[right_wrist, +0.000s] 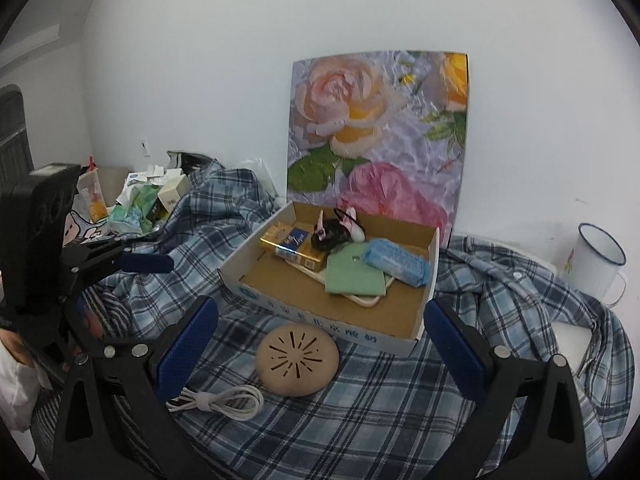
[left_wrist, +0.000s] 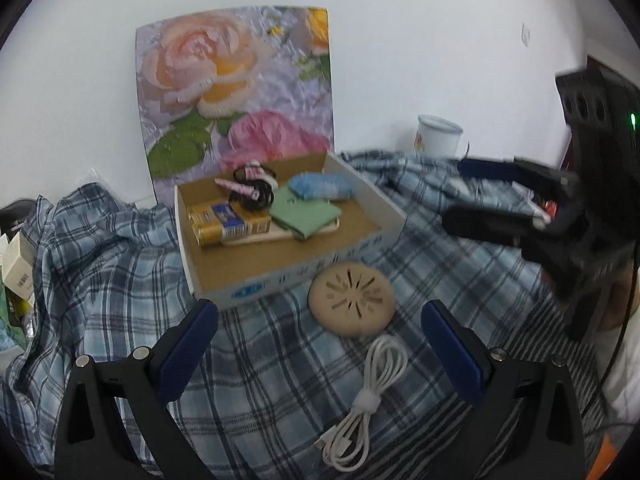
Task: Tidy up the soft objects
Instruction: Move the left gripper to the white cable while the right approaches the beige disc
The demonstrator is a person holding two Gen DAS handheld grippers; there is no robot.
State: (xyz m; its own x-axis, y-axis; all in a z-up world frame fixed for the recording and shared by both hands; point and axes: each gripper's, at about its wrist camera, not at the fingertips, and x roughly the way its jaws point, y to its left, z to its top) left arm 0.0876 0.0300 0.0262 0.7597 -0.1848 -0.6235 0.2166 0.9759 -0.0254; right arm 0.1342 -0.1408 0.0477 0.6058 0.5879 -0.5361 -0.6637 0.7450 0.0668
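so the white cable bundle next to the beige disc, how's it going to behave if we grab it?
The white cable is coiled and cinched by one tie mid-bundle, so it will probably lift as one piece, with the loops and plug end sagging. It looks light and smooth and may slip from a loose grip. Lying on the plaid cloth, a push may bunch the fabric.

left gripper (left_wrist: 320, 320) | black frame; blue-padded fingers (left_wrist: 188, 354); silver screws | right gripper (right_wrist: 320, 320) alike
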